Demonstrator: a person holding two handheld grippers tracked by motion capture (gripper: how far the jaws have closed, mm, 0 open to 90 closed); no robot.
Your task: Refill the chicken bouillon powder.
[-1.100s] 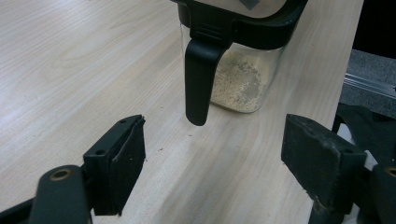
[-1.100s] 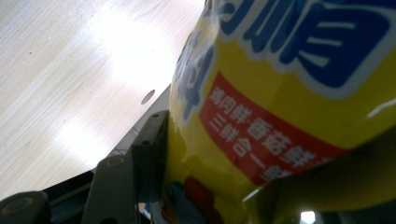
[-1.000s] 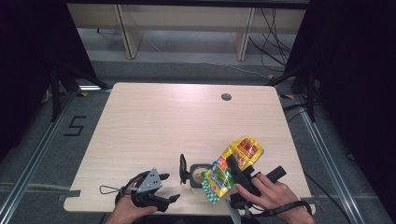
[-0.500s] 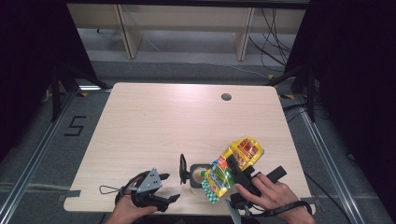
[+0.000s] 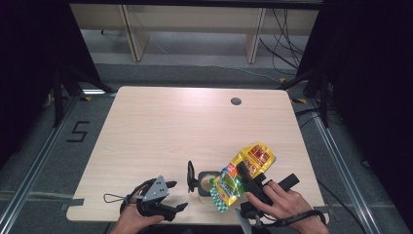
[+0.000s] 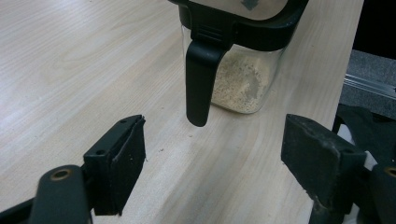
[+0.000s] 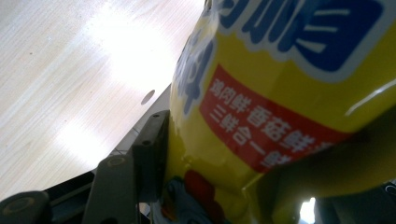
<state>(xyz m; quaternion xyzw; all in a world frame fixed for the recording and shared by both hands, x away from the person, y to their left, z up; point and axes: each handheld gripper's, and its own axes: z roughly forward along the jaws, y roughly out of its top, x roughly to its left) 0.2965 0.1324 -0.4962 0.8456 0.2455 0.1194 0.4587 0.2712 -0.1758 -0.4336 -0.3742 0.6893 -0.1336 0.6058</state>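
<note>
1. The right gripper (image 5: 246, 178) is clamped on a yellow seasoning bag (image 5: 246, 173); in the right gripper view one black jaw presses flat against the bag's (image 7: 280, 93) side.
2. The bag is tilted, its green mouth end low and to the left, right over the open top of a clear jar (image 5: 207, 183), its yellow end raised toward the far right.
3. The jar stands on the table (image 5: 185, 126) close to the near edge, between the two hands. In the left gripper view it (image 6: 243, 79) holds pale granules at the bottom and has a black rim with a black handle (image 6: 201, 79) hanging down its side.
4. The jar's black lid (image 5: 191, 176) stands flipped up at its left side.
5. The left gripper (image 5: 168, 197) rests near the table's near edge, left of the jar, jaws spread wide with nothing between them (image 6: 210, 172) but bare tabletop; the handle is just beyond them.
6. A dark round hole (image 5: 236, 101) sits in the table near the far edge, well apart from the jar.
</note>
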